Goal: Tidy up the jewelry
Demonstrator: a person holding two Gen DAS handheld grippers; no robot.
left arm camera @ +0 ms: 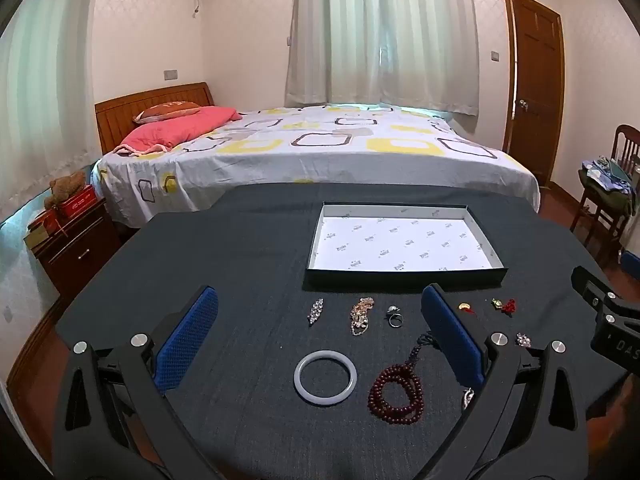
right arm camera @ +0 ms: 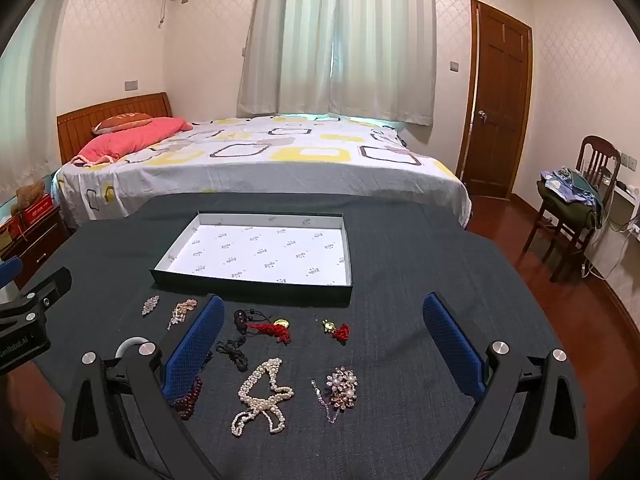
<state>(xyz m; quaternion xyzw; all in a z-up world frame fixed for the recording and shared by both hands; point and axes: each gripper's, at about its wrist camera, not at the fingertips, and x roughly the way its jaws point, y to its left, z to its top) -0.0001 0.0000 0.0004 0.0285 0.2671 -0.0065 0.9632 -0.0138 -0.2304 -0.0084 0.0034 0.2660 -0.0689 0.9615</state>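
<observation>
Fingers of both the left gripper [left arm camera: 320,344] and right gripper [right arm camera: 324,344] are gaping wide, empty, hovering pre-pick; next, likely lifting the white bangle [left arm camera: 325,377] toward the tray [left arm camera: 404,276] at twelve o'clock.

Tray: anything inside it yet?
No jewelry in the tray: only its white printed paper liner shows, in both wrist views. The near wall hides a thin strip of the floor along the front edge; nothing sticks up from there.
</observation>
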